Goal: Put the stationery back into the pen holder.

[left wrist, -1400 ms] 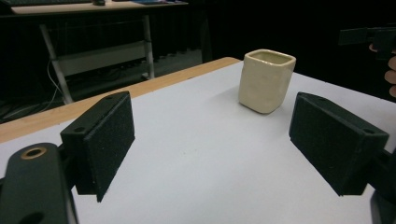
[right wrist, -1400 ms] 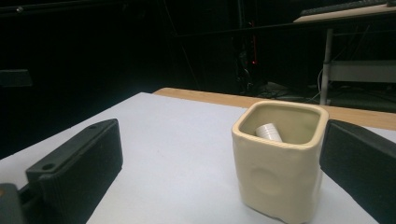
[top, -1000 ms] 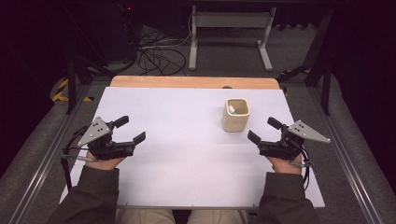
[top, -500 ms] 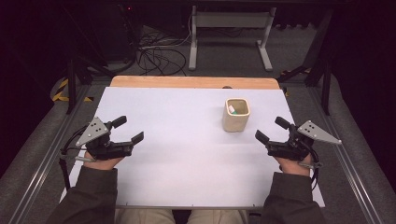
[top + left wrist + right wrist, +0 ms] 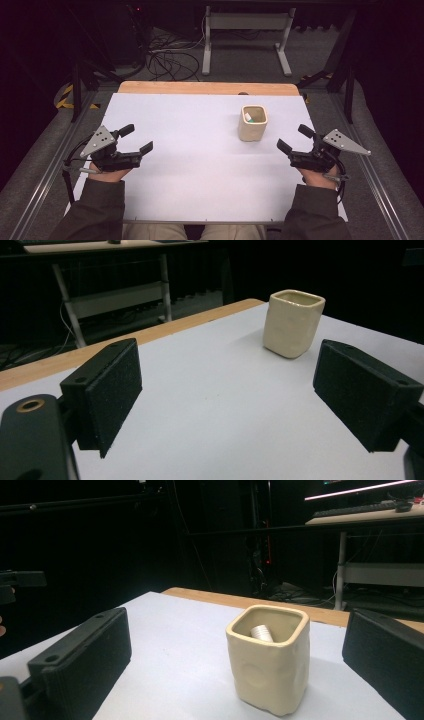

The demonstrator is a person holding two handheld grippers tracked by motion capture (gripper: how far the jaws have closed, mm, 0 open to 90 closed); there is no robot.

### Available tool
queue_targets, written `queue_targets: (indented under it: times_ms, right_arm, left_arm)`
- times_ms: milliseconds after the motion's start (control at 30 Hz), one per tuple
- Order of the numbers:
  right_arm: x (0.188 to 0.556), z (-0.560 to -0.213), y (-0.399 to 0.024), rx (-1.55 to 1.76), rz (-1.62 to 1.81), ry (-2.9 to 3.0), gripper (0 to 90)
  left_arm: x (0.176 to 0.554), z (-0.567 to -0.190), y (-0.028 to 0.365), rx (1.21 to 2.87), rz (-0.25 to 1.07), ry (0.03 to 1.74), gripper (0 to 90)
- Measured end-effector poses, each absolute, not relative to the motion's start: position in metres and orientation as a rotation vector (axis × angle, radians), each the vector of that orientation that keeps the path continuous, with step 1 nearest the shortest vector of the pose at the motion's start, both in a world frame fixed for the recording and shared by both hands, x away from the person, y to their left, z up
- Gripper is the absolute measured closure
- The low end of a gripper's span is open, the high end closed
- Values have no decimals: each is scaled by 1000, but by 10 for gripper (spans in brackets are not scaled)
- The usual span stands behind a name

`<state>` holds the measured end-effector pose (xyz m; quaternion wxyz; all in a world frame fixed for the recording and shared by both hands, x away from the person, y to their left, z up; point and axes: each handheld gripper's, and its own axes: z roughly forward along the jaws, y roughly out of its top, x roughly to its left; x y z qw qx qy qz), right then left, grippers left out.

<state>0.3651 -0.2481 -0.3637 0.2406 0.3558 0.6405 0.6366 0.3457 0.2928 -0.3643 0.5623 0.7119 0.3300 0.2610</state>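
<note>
Cream ceramic cup (image 5: 253, 122) stands upright on the white table (image 5: 200, 165), toward the far right part of it, and everything else is best placed from that cup. Well to the cup's left and nearer the person, the left gripper (image 5: 137, 141) hovers low over the table with its jaws spread wide and nothing between them, seemingly idle rather than reaching. Inside the cup lies a small white object with a green one beside it (image 5: 248, 117); the right gripper view shows it as a ribbed white cylinder (image 5: 262, 631) leaning against the inner wall. Just to the cup's right and slightly nearer, the right gripper (image 5: 295, 140) points at it, jaws wide apart and empty, probably lined up to approach the cup.
</note>
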Motion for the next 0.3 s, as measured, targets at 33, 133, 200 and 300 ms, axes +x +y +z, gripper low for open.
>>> queue_targets:
  times_ms: [33,133,200,300]
  right_arm:
    - [365,-364,-247,973,1741,1756,0]
    - [367,-365,-246,975,1729,1764,0]
    - [367,-366,-246,983,1723,1770,0]
    - [367,-366,-245,977,1721,1779,0]
  left_arm:
    - [346,-365,293,1675,615,778,129]
    - [347,-366,293,1678,613,781,128]
    - [348,-367,293,1684,612,783,127]
    - [348,-369,293,1692,612,789,126]
